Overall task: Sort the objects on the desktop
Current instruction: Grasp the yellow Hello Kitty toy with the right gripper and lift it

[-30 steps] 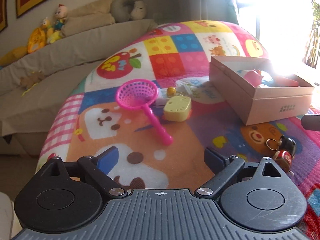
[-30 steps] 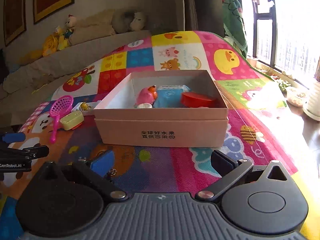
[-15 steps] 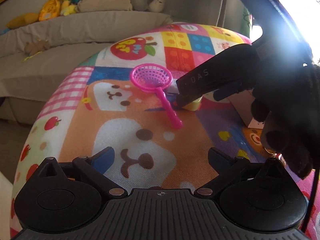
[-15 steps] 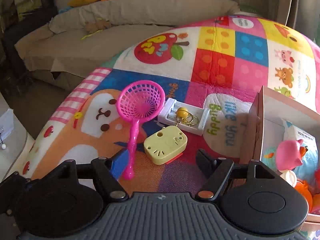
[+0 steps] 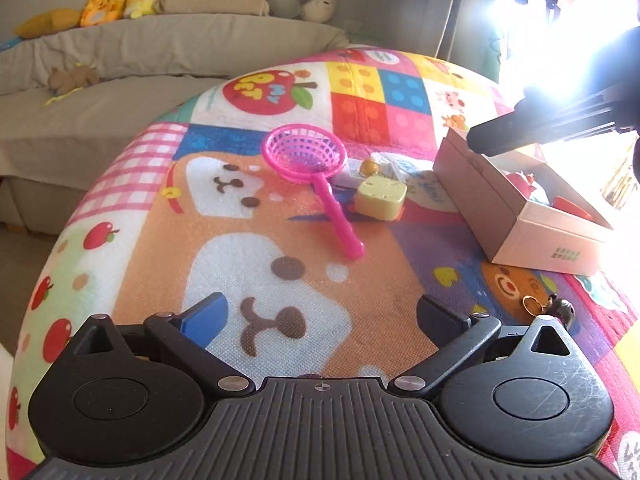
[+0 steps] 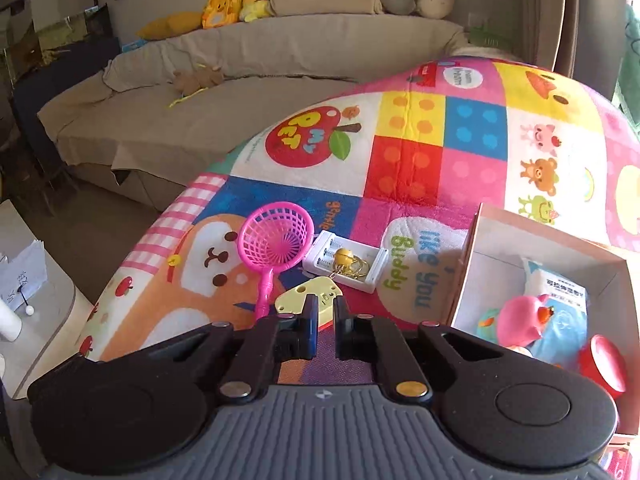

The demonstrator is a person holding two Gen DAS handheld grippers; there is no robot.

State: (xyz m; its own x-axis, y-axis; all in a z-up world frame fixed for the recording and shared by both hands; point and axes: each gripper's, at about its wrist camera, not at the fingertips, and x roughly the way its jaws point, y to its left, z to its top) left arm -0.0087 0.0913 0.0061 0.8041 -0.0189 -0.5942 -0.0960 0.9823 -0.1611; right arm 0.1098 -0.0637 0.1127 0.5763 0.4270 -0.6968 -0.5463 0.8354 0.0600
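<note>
Since the earlier frame your right gripper [image 6: 325, 316] has swung away from the cardboard box [image 6: 472, 256] toward the loose toys, jaws just closing to nearly shut with nothing clearly gripped, tips above the yellow case [image 6: 306, 295]. Box holds a pink toy [image 6: 520, 316], blue packet [image 6: 564, 292], red piece [image 6: 604, 364]. Your left gripper [image 5: 322, 316] hovers fully open and empty; pink net [image 5: 308, 160] lies on the mat [image 5: 248, 224].

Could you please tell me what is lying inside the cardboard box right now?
In the cardboard box lie a pink toy, a blue-and-white packet and a red round piece. Whatever sits beneath them, and the near corner behind the tool's body, is hidden.
</note>
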